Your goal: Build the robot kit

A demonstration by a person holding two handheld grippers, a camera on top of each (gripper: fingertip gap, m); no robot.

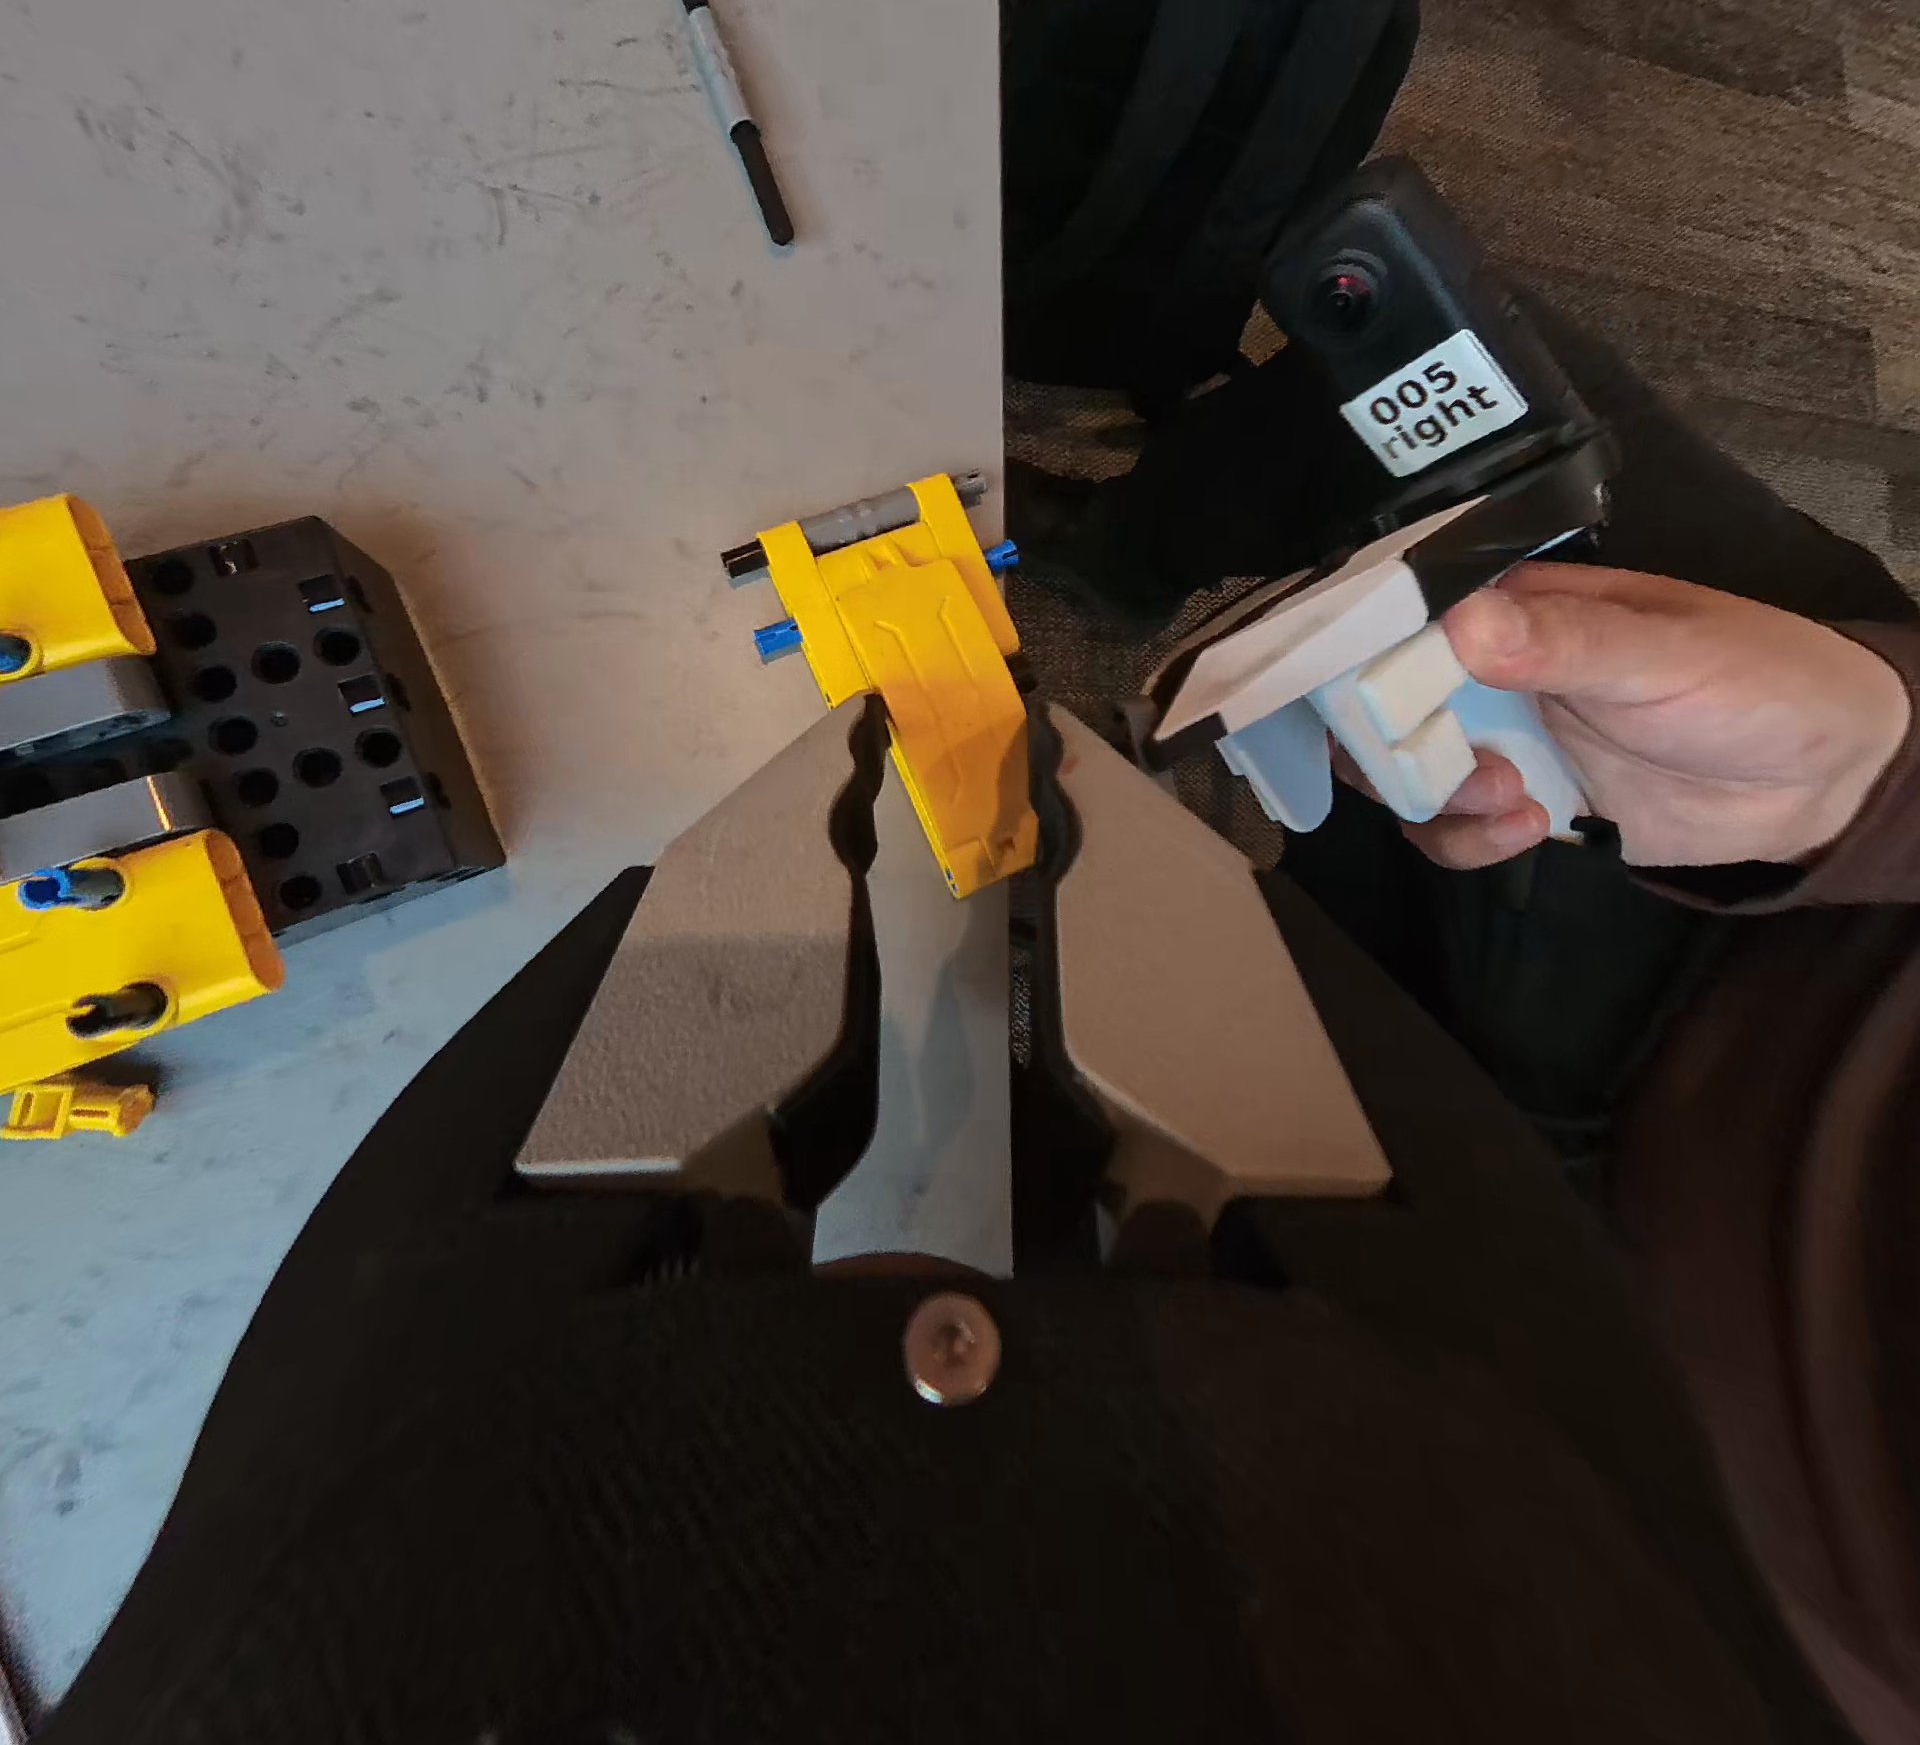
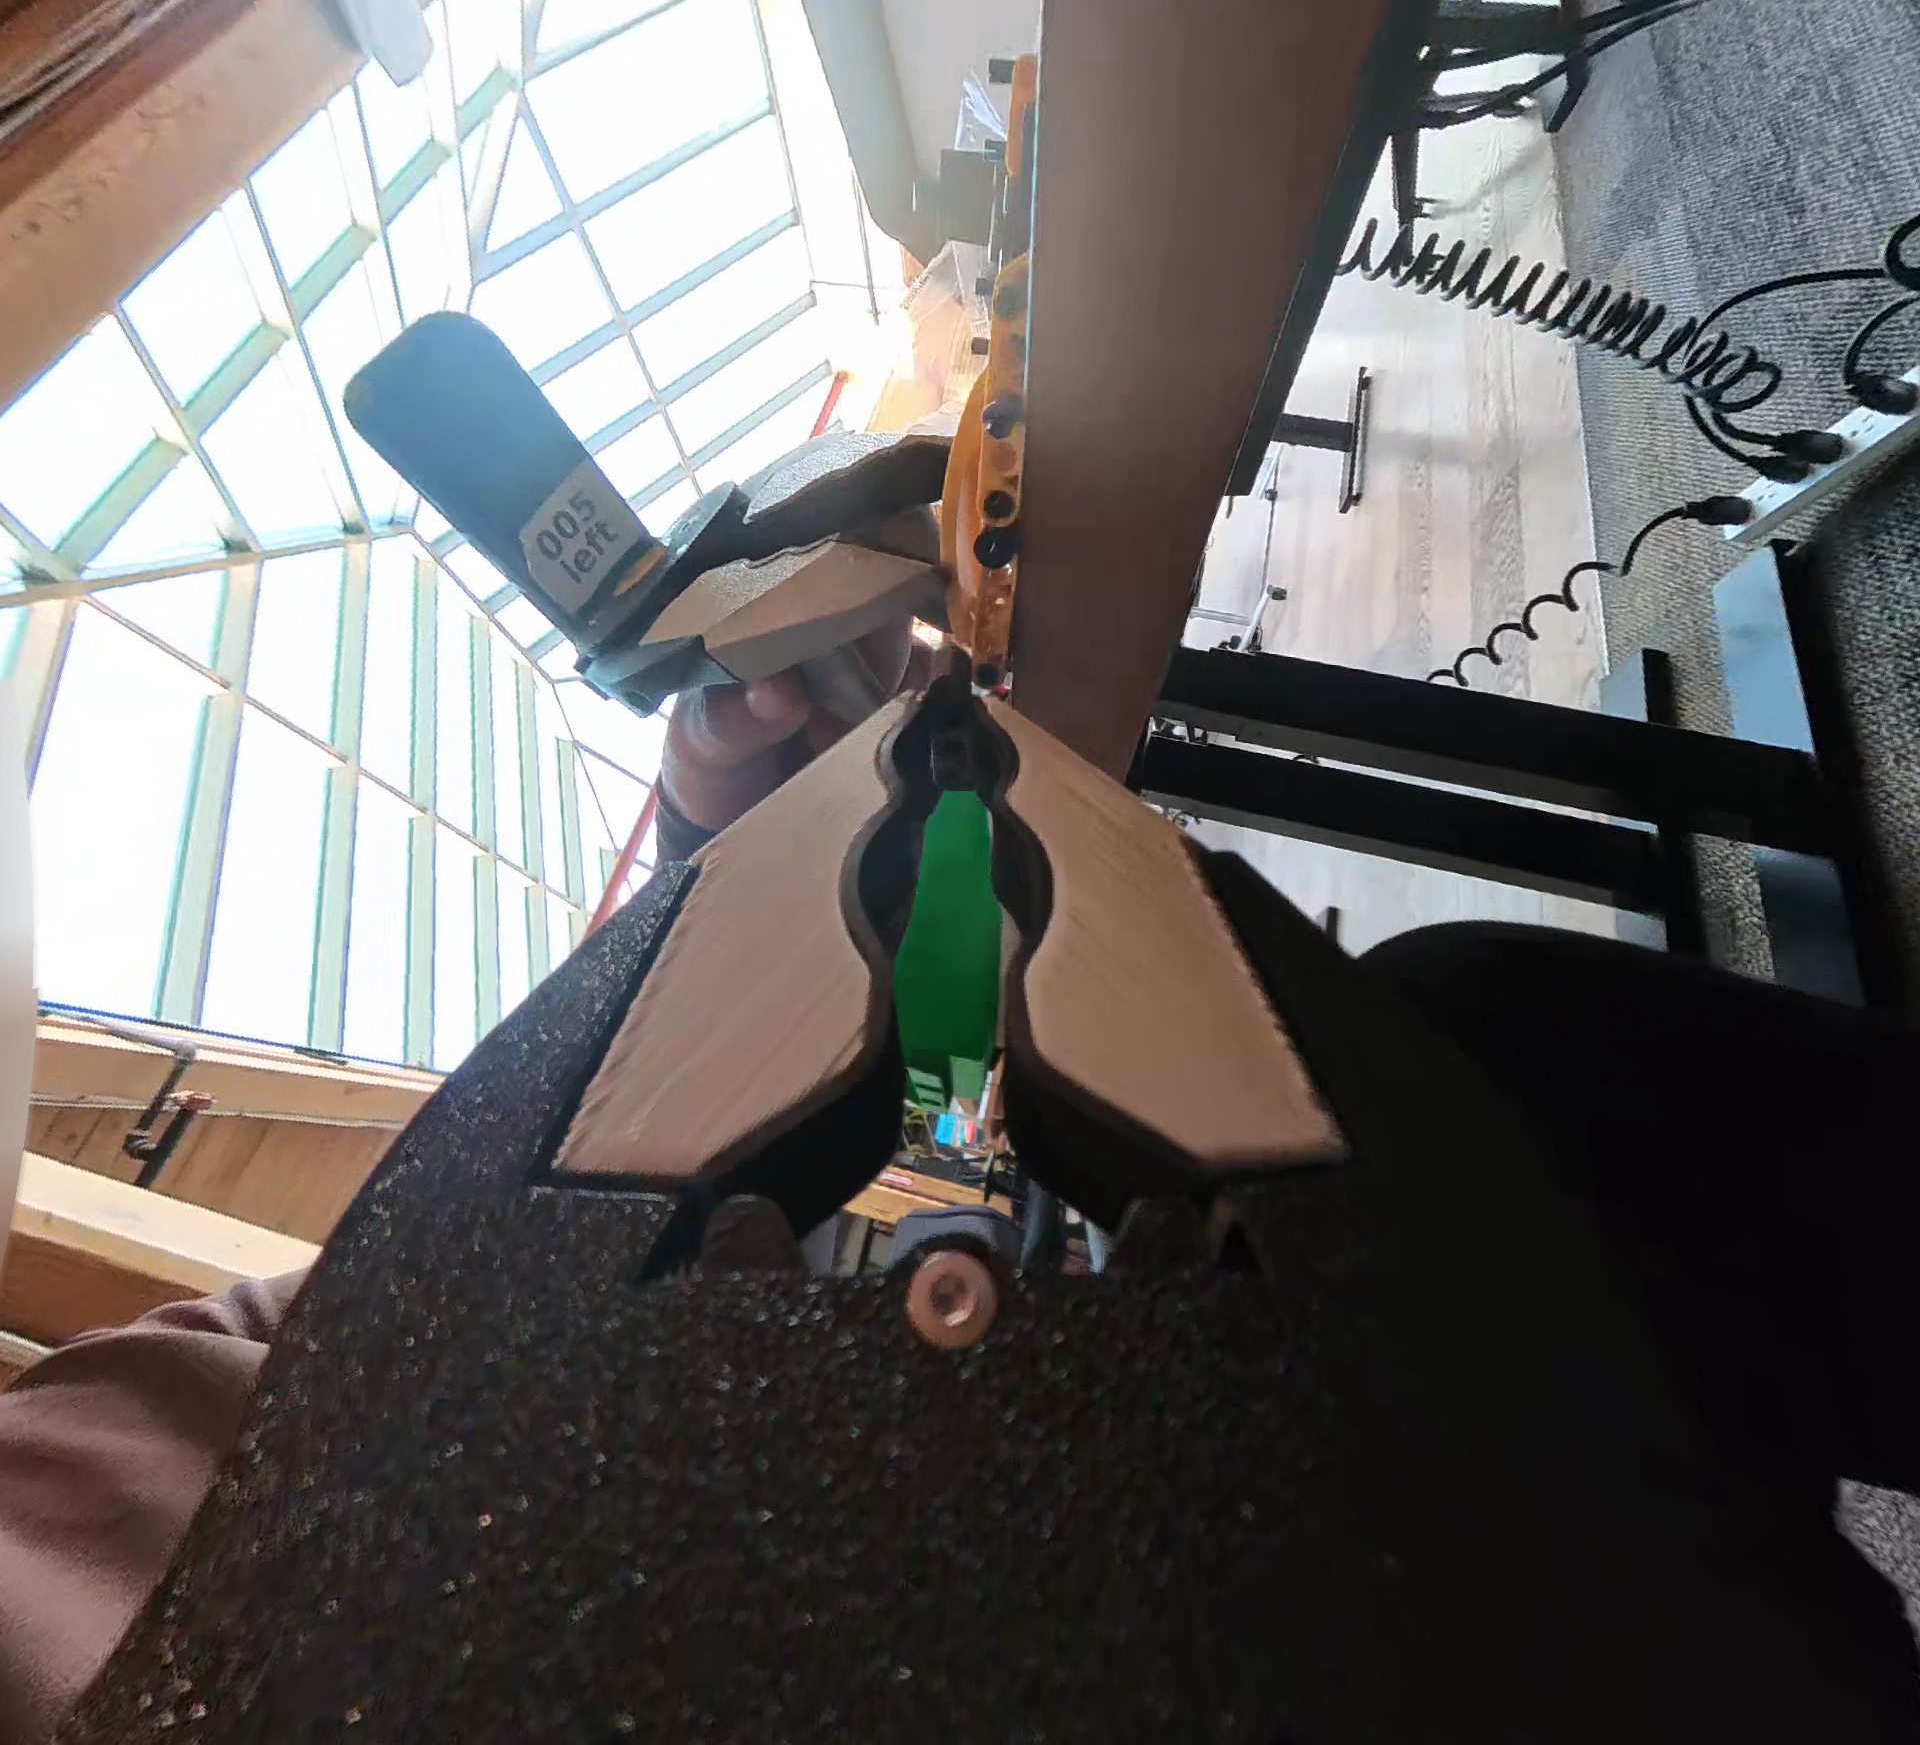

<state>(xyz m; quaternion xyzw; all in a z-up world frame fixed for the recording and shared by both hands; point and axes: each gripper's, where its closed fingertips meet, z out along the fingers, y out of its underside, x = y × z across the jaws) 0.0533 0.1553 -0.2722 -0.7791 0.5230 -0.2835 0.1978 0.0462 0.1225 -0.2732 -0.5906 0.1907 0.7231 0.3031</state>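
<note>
Left claw (image 1: 956, 739) pinches the yellow assembly (image 1: 914, 656) at the table (image 1: 312, 137) edge; right claw (image 2: 961, 719) pressed together.

Left gripper (image 1: 956, 739) clamps a yellow toy part (image 1: 925, 656).
It sits at the table (image 1: 416, 241) edge; a pen (image 1: 722, 74) lies farther off.

- White sticker (image 1: 1434, 417) with dark print: on the black camera body of the right gripper (image 1: 1195, 729).
- Matching white sticker (image 2: 575, 549): on the left gripper (image 2: 940, 552) camera mount.
- Wording not transcribed.
</note>
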